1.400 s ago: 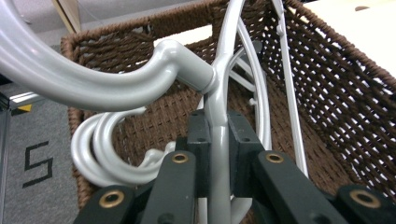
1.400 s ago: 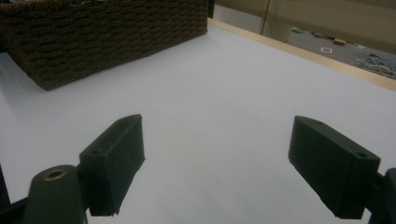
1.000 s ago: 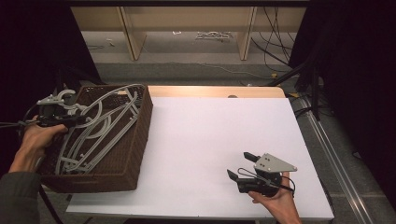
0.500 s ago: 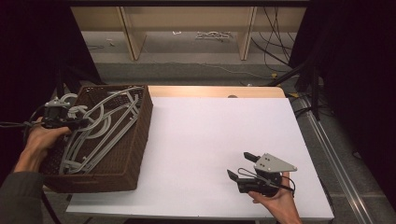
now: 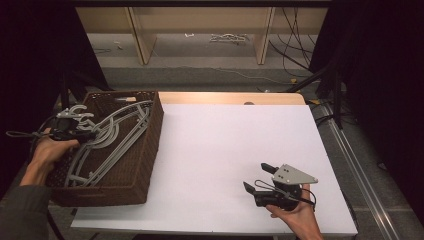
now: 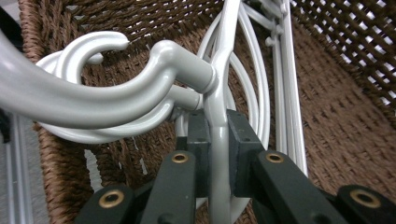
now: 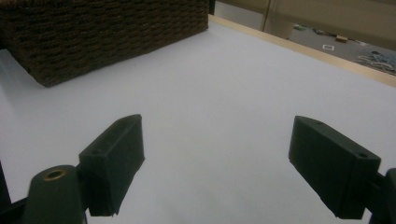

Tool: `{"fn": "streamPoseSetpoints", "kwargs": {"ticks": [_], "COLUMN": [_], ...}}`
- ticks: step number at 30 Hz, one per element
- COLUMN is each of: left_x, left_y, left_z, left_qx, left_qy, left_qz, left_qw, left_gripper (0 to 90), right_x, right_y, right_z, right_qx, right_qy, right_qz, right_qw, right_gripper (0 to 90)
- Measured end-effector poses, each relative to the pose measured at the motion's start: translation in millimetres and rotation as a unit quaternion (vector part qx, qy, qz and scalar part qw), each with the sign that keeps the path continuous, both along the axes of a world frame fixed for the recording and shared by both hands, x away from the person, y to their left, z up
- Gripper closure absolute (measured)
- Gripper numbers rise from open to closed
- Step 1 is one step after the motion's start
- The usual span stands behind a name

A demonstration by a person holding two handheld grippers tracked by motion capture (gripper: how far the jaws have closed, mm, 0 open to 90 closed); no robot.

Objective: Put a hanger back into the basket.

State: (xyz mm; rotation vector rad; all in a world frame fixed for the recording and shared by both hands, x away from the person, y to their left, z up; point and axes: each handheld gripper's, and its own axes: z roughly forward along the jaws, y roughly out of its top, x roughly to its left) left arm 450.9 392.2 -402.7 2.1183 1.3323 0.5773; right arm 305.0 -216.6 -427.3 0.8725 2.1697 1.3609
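In the high view, a dark wicker basket (image 5: 145, 150) sits on the left part of the white table (image 5: 225, 150), holding several grey plastic hangers (image 5: 107, 142) laid in a loose pile. The left gripper (image 5: 75, 134) reaches in over the basket's left rim, at the hook end of the pile. The right gripper (image 5: 262, 180) rests low over the table's near right corner, well apart from the basket, with nothing between its fingers.

In the left gripper view, the fingers (image 6: 198, 140) are pinched narrow on the thin neck of one hanger (image 6: 218, 154), just below where its hook (image 6: 93, 100) joins. Other hooks lie tangled right behind it.

In the right gripper view, the fingers (image 7: 116, 158) stand wide apart over bare table, the basket (image 7: 102, 32) farther off.

The hanger looks light, stiff and smooth, so it could swivel or slip in a narrow pinch. The neck is a sound place to hold, since it is slim and central. The interlocked hooks may drag neighbours along when it is lifted.
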Motion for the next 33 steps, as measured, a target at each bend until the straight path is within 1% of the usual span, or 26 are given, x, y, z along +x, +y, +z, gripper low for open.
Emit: {"fn": "streamPoseSetpoints", "kwargs": {"ticks": [1,3,4,5,6,8,9,10,11,12,13,14,15,17,19,20,21,22,24,26,27,28,29,31,32,33], "left_x": [0.8,0.8,0.9,1.1,1.1,1.0,1.0,1.2,1.4,0.9,0.5,0.0,-0.9,-3.4,-5.6,-7.1,-8.7,-10.7,-15.1,-19.2,-21.2,-23.5,-25.4,-29.6,-31.8,-34.6], "left_y": [-1.6,-2.3,-2.7,-2.6,-2.7,-4.3,-4.7,-4.9,-4.7,-3.4,-2.3,-1.3,-0.7,1.2,3.1,3.4,3.2,3.1,1.8,-0.1,-1.1,-2.6,-3.9,-7.7,-10.9,-13.1], "left_z": [-2.1,-3.2,-3.4,-3.4,-3.6,-4.6,-4.6,-5.2,-6.1,-3.1,-1.9,-1.4,-0.8,3.4,7.3,9.5,11.7,14.3,19.3,23.9,25.9,27.5,29.2,31.8,32.9,34.4], "left_qx": [-0.004,-0.005,-0.002,-0.005,-0.002,0.011,0.016,0.015,0.009,0.014,0.012,0.009,0.005,0.010,0.001,0.000,-0.005,-0.007,-0.019,-0.024,-0.029,-0.036,-0.041,-0.050,-0.060,-0.061], "left_qy": [-0.002,0.000,-0.001,0.001,-0.001,-0.003,-0.002,-0.006,-0.013,-0.002,-0.003,-0.009,-0.014,-0.018,-0.024,-0.029,-0.033,-0.039,-0.054,-0.064,-0.068,-0.069,-0.075,-0.090,-0.099,-0.105], "left_qz": [0.003,0.001,0.003,0.002,0.002,0.000,0.001,0.004,0.011,0.016,0.023,0.027,0.029,0.036,0.048,0.053,0.055,0.056,0.057,0.056,0.058,0.063,0.063,0.064,0.066,0.065], "left_qw": [1.0000,1.0000,1.0000,1.0000,1.0000,0.9999,0.9999,0.9999,0.9998,0.9998,0.9997,0.9995,0.9995,0.9992,0.9986,0.9982,0.9979,0.9976,0.9967,0.9961,0.9956,0.9950,0.9944,0.9926,0.9911,0.9905], "left_gripper": [81.5,81.4,81.2,81.2,81.1,80.7,79.4,77.2,75.3,73.5,70.8,68.1,67.4,65.6,61.4,60.6,59.3,58.1,55.7,53.8,51.2,51.2,49.5,47.3,47.3,46.1], "right_x": [0.0,0.0,0.0,0.0,0.4,0.0,-0.1,0.2,0.2,0.2,0.1,0.1,0.2,0.2,0.2,0.2,0.2,0.2,0.2,0.1,0.0,0.0,-0.2,-0.2,-0.2,-0.2], "right_y": [0.1,0.0,-0.2,-0.2,-0.6,-0.4,-0.1,0.4,0.4,0.4,0.4,0.3,0.1,0.0,0.0,0.1,0.1,0.2,0.2,-0.3,-0.5,-0.5,-0.6,-0.3,-0.3,-0.3], "right_z": [-0.1,0.0,0.0,0.0,0.1,0.1,0.1,-0.3,-0.3,-0.3,-0.3,-0.3,-0.2,-0.1,-0.1,-0.2,-0.1,-0.1,0.0,0.4,0.6,0.6,0.8,0.9,0.9,0.9], "right_qx": [0.000,0.000,0.001,0.001,0.000,0.000,0.001,0.003,0.003,0.003,0.003,0.003,0.003,0.004,0.003,0.003,0.003,0.003,0.003,0.002,0.002,0.002,0.001,0.002,0.002,0.002], "right_qy": [0.000,0.000,0.001,0.001,0.000,0.002,0.000,-0.004,-0.004,-0.003,-0.003,-0.003,-0.004,-0.003,-0.003,-0.004,-0.004,-0.005,-0.005,-0.001,-0.001,-0.001,-0.002,-0.003,-0.003,-0.003], "right_qz": [0.001,0.001,-0.002,-0.002,-0.001,-0.001,-0.001,-0.002,-0.002,-0.002,-0.002,-0.002,-0.003,-0.004,-0.004,-0.004,-0.004,-0.004,-0.004,-0.002,-0.002,-0.002,-0.002,-0.002,-0.002,-0.002], "right_qw": [1.0000,1.0000,1.0000,1.0000,1.0000,1.0000,1.0000,1.0000,1.0000,1.0000,1.0000,1.0000,1.0000,1.0000,1.0000,1.0000,1.0000,1.0000,1.0000,1.0000,1.0000,1.0000,1.0000,1.0000,1.0000,1.0000], "right_gripper": [19.1,19.1,19.1,19.1,19.1,19.1,19.1,19.1,19.1,19.1,19.1,19.1,19.1,19.1,19.1,19.1,19.1,19.1,19.1,19.1,19.1,19.1,19.0,18.9,18.9,18.9]}}
